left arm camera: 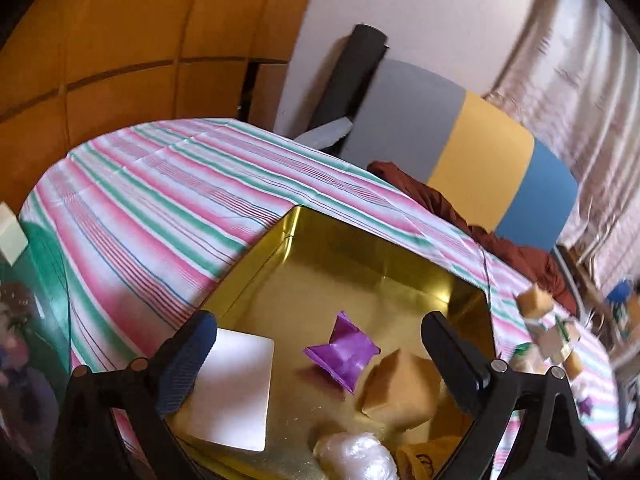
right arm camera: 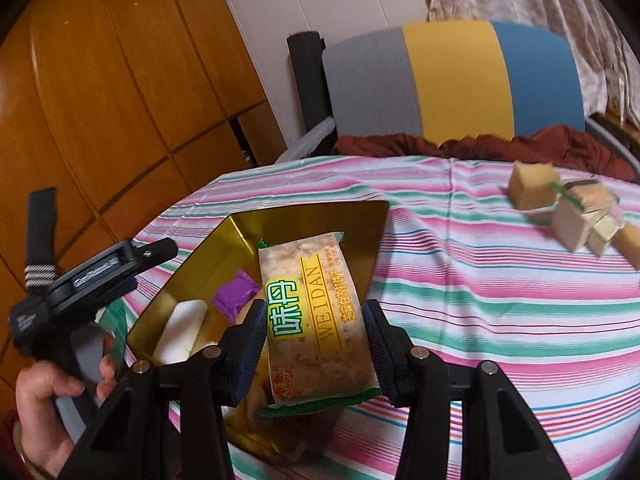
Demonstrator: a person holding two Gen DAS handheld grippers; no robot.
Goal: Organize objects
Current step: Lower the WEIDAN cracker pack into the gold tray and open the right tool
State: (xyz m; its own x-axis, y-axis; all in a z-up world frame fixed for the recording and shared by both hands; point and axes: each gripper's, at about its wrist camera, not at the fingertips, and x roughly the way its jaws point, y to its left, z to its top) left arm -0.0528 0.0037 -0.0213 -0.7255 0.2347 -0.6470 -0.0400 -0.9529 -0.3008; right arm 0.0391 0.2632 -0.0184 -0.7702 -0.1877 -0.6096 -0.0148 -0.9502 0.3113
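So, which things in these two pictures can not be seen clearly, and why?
- Right wrist view: the tin's near contents are hidden behind the cracker packet held in the right hand-held gripper.
- Left wrist view: the white plastic lump and the yellow wrapper are cut off by the bottom edge.
- Both views: the small blocks on the tablecloth are blurred; their labels are unreadable.

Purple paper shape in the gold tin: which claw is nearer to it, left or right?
Left. The left claw hangs open directly over the purple paper shape; the right claw, shut on the biscuit packet, sits beside it.
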